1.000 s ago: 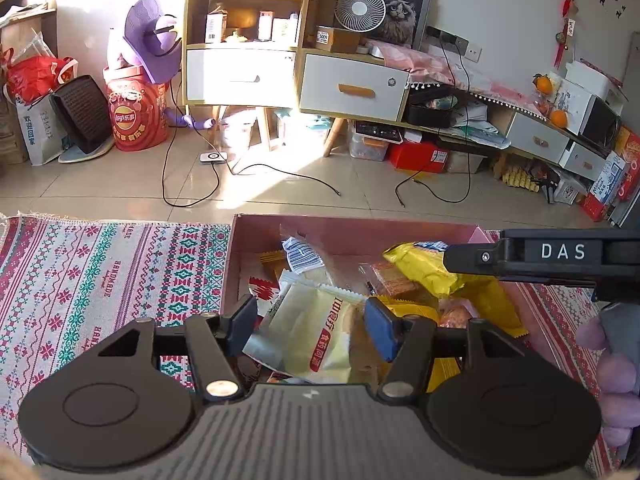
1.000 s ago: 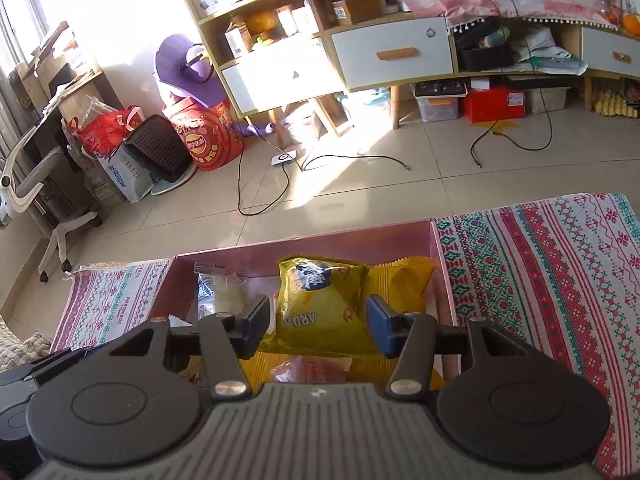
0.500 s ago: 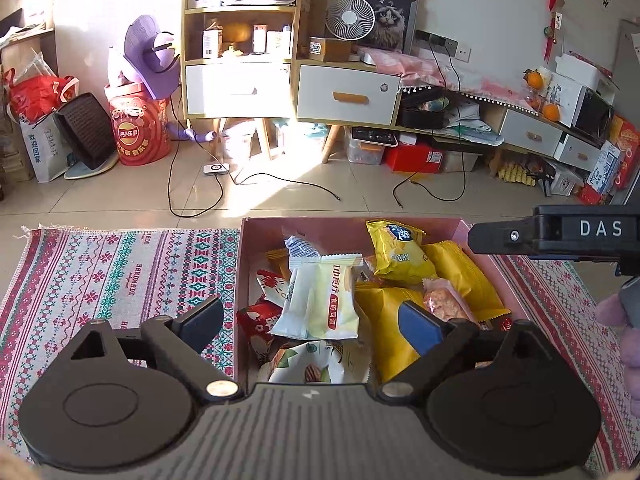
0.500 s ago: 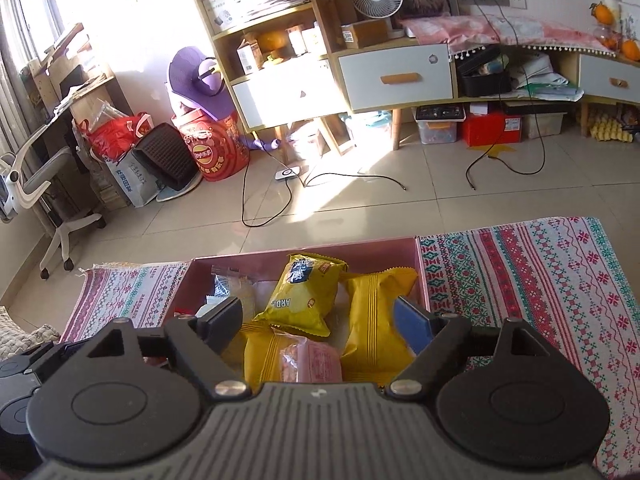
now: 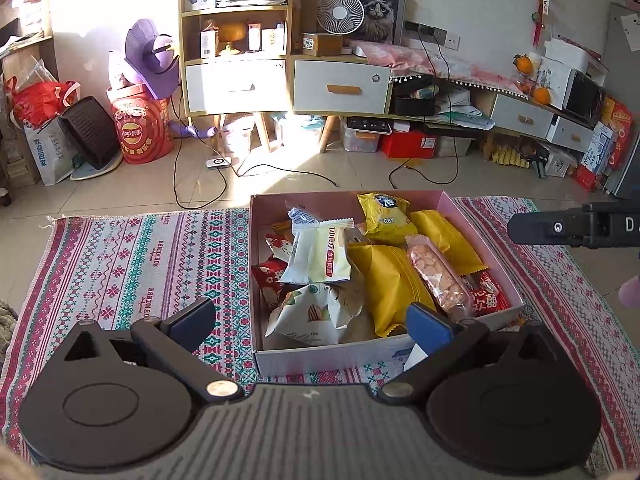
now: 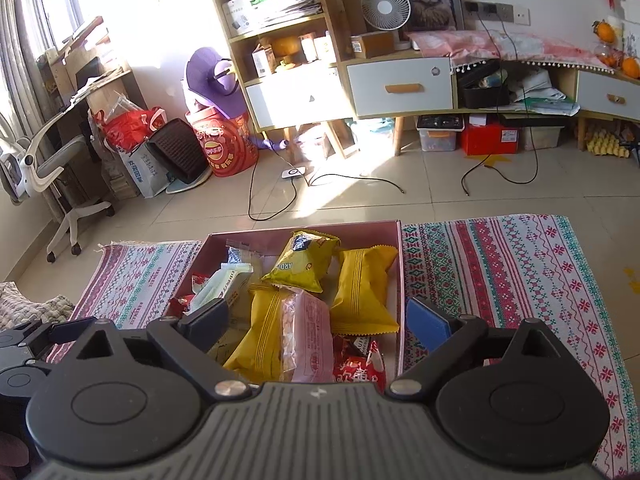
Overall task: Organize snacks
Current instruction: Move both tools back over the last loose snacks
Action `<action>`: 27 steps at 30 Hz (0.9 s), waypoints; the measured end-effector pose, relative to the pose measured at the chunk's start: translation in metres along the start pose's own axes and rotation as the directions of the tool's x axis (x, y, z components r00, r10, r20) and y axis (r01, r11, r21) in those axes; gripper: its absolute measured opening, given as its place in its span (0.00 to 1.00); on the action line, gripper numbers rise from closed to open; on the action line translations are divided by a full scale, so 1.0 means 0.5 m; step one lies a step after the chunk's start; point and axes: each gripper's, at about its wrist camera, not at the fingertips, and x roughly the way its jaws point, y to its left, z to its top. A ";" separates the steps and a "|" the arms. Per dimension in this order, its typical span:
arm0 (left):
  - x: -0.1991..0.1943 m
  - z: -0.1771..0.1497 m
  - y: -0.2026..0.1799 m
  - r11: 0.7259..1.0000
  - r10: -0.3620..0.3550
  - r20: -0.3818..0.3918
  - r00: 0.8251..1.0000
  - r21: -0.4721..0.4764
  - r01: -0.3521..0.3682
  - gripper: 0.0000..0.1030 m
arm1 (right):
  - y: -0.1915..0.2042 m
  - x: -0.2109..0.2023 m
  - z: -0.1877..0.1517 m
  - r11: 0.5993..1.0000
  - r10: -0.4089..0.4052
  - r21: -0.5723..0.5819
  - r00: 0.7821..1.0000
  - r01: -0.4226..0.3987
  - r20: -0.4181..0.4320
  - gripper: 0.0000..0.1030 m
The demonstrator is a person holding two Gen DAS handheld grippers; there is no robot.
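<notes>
A patterned woven rug (image 5: 120, 264) lies on a tiled floor before a wooden shelf unit (image 5: 240, 40), and on it sits a pink cardboard box (image 5: 320, 354) full of snack packets. The left gripper (image 5: 312, 322) hangs spread wide and empty just short of the box's near wall, a white packet (image 5: 320, 256) and yellow packets (image 5: 388, 280) lying ahead between its fingers. The right gripper (image 6: 320, 326) is likewise spread and empty over the box's near end, with a clear packet of biscuits (image 6: 306, 336) directly ahead and a yellow chip bag (image 6: 302, 262) beyond.

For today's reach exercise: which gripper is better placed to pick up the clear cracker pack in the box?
Right, probably. The right gripper is open directly above the cracker pack; the left gripper sits nearer the white packets.
</notes>
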 end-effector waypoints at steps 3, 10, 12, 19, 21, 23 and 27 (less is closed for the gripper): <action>-0.011 -0.013 -0.004 1.000 -0.006 -0.009 1.000 0.007 0.006 1.00 | 0.001 -0.010 -0.010 1.000 -0.004 -0.017 1.000 0.003 -0.001 0.94; -0.029 -0.041 -0.015 1.000 -0.020 -0.033 0.999 0.022 0.021 1.00 | 0.002 -0.041 -0.042 0.998 -0.011 -0.065 1.000 0.011 0.003 0.96; -0.032 -0.050 -0.016 0.999 -0.020 -0.038 0.999 0.024 0.021 1.00 | 0.001 -0.046 -0.048 0.998 -0.010 -0.069 1.000 0.010 0.005 0.97; -0.039 -0.078 -0.018 0.999 -0.036 -0.038 0.999 0.007 0.036 1.00 | -0.012 -0.051 -0.081 0.996 -0.031 -0.089 0.999 0.030 -0.008 0.98; -0.040 -0.083 -0.019 0.999 -0.049 -0.033 0.998 -0.004 0.049 1.00 | -0.014 -0.052 -0.087 0.994 -0.041 -0.099 0.999 0.040 -0.012 0.98; -0.038 -0.087 -0.023 0.998 -0.061 -0.034 0.998 -0.013 0.061 1.00 | -0.016 -0.054 -0.095 0.993 -0.051 -0.110 0.999 0.049 -0.013 0.99; -0.029 -0.096 -0.046 0.997 -0.076 -0.023 0.997 0.001 0.076 1.00 | -0.024 -0.048 -0.112 0.990 -0.059 -0.132 0.998 0.054 -0.031 0.99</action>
